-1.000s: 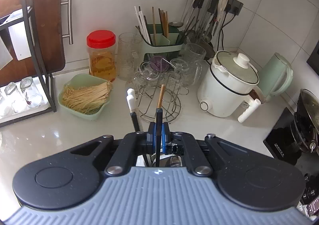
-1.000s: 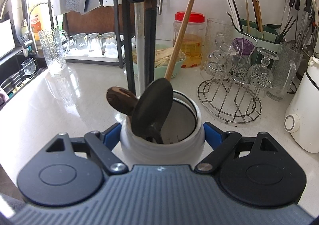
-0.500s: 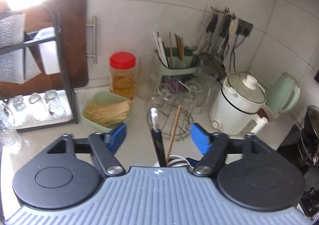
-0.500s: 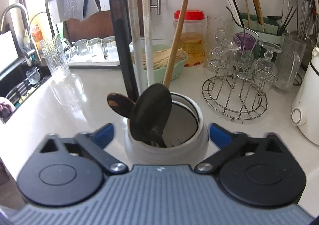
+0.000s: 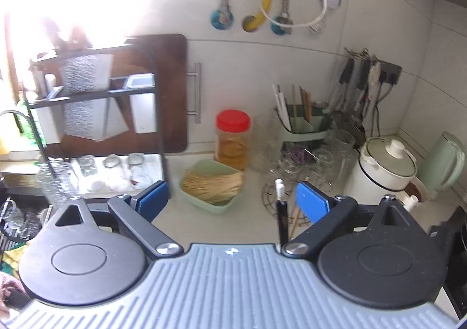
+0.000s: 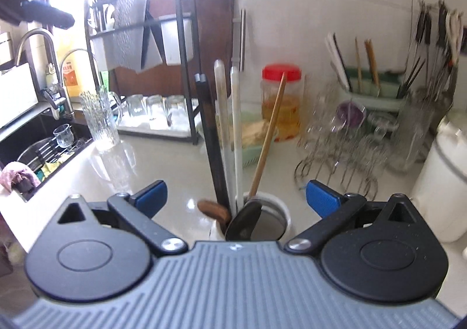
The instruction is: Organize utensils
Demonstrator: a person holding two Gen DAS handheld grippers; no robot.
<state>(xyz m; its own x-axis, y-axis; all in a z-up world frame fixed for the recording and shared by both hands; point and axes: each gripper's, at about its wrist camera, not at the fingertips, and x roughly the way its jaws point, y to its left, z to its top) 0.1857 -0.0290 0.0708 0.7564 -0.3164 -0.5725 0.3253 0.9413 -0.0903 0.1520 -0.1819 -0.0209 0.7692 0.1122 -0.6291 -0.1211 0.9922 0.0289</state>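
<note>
A white crock (image 6: 281, 206) stands on the counter just below my right gripper (image 6: 236, 196), which is open with its blue pads (image 6: 151, 194) wide of the crock. In the crock stand a black handle (image 6: 208, 136), two white chopsticks (image 6: 230, 124), a wooden stick (image 6: 268, 130), a dark spoon (image 6: 245, 221) and a brown spoon (image 6: 213, 209). My left gripper (image 5: 233, 202) hangs higher, its jaws opening, nothing gripped. The white-tipped black chopsticks (image 5: 280, 212) rise near its right pad (image 5: 312, 203) without touching. A green utensil caddy (image 5: 303, 130) sits at the back wall.
Behind the crock are a green dish of noodles (image 5: 211, 186), a red-lidded jar (image 5: 233, 136), a wire rack of glasses (image 6: 344, 154), a white cooker (image 5: 385, 165) and a green kettle (image 5: 443, 162). A black shelf rack (image 5: 96, 124) and a sink (image 6: 38, 148) lie to the left.
My left gripper let go of the black-handled utensil, opened wide and rose away from the crock. My right gripper opened off the white crock and lifted.
</note>
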